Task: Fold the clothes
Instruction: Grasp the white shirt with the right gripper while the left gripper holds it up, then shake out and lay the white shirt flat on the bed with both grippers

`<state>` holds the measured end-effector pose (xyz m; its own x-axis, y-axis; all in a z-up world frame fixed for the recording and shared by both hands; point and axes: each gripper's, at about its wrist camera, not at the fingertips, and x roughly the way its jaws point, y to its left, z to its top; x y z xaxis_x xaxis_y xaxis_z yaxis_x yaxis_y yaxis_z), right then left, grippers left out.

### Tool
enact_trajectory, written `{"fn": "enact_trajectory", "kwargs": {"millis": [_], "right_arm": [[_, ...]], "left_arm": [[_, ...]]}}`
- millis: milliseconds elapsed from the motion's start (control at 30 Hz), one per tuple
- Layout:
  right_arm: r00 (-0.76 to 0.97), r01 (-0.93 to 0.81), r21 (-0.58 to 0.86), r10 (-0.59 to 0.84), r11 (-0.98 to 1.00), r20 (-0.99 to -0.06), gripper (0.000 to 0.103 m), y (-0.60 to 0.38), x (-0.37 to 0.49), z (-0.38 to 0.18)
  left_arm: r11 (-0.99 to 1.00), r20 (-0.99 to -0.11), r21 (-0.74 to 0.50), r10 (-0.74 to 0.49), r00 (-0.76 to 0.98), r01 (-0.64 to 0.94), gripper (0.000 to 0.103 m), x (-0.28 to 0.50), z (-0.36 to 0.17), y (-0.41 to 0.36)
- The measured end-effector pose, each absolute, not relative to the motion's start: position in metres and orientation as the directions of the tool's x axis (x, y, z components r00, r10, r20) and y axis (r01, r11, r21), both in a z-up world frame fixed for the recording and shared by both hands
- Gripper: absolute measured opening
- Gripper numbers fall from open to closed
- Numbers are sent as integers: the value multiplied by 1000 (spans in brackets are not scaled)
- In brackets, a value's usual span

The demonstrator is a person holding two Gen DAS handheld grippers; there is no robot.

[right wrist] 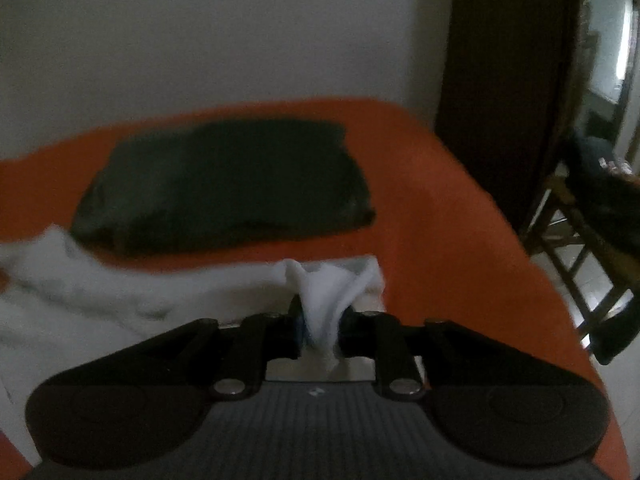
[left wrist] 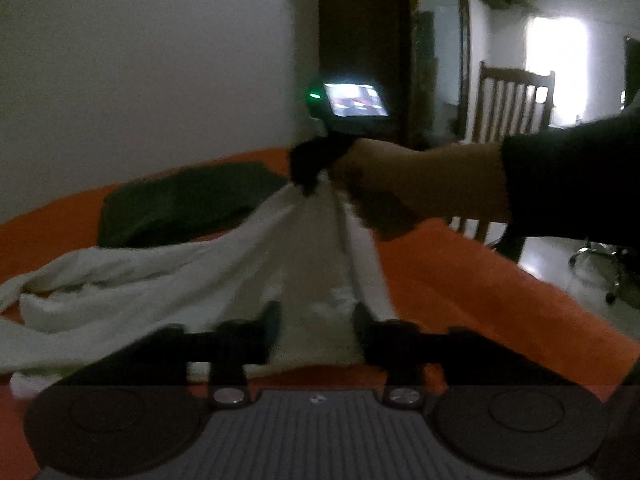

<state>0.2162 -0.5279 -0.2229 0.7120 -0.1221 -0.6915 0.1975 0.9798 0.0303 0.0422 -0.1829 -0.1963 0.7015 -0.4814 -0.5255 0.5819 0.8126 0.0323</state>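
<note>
1. Two grippers on one white garment (left wrist: 224,276), and it's pulled into a ridge between them! The cloth sits on the near part of the orange-covered surface (right wrist: 448,216), part lifted, part heaped in loose folds off to the left.

2. Right gripper (right wrist: 320,330): jaws pinched together on a bunch of the white fabric, cloth flaring out past the fingertips. From the left wrist view the same tool shows across the cloth with a hand (left wrist: 416,184) wrapped round it, raising that end so the fabric hangs down in a tent. My read: one edge is lifted clear so it can be carried or straightened.

3. Left gripper (left wrist: 316,320): fingers stand apart, white cloth running up the gap between them. Whether they are pressing any of it I cannot tell. It looks placed to anchor or take the near end while the far end is up.

4. Stage? The garment is rumpled rather than squared, so it isn't folded as it lies. I won't call how far along.

5. Around it: a dark green folded item (right wrist: 228,184) lies flat further back, just beside the white cloth's far edge, already in the neat shape the task wants.

6. In the way: that green stack crowds the back, so a fold going that way could land on it. The surface's right edge drops off close by, with a wooden chair (left wrist: 516,100) beyond. Both views are dim and blurred, so fine edges are hard to read.
</note>
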Motion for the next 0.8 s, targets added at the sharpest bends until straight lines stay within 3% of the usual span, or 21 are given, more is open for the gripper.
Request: {"fn": "enact_trajectory", "kwargs": {"millis": [33,100,167,200,233,333,533,667,800], "right_arm": [[704,178,19,-114,984,-701,34,-529,217,-229],[702,179,-47,-161,983,-693,40,-526,213,-228],[701,181,-112,-208,977,-682,53,-523,209,-227],[700,181,-145,-231,973,-676,68,-522,208,-226],[699,182,-177,-254,967,-668,76,-520,206,-225],[697,184,-273,-321,944,-642,86,-515,200,-224],[693,183,-447,-438,875,-573,87,-506,188,-219],[736,53,-296,-238,954,-633,87,-479,173,-203],[719,-124,-152,-17,980,-695,87,-425,174,-207]], "left_arm": [[817,-532,53,-464,709,574,42,47,-198,-172],[837,-548,83,-414,726,540,55,56,-200,-150],[864,-569,109,-351,744,491,73,67,-205,-121],[882,-585,113,-313,748,457,74,79,-208,-101],[901,-602,119,-269,751,418,74,93,-213,-80],[940,-627,150,-150,764,307,75,134,-222,-32],[999,-691,30,10,723,15,77,241,-231,95],[995,-709,46,97,698,-91,77,285,-247,139],[987,-763,-7,99,639,-161,78,328,-270,175]]}}
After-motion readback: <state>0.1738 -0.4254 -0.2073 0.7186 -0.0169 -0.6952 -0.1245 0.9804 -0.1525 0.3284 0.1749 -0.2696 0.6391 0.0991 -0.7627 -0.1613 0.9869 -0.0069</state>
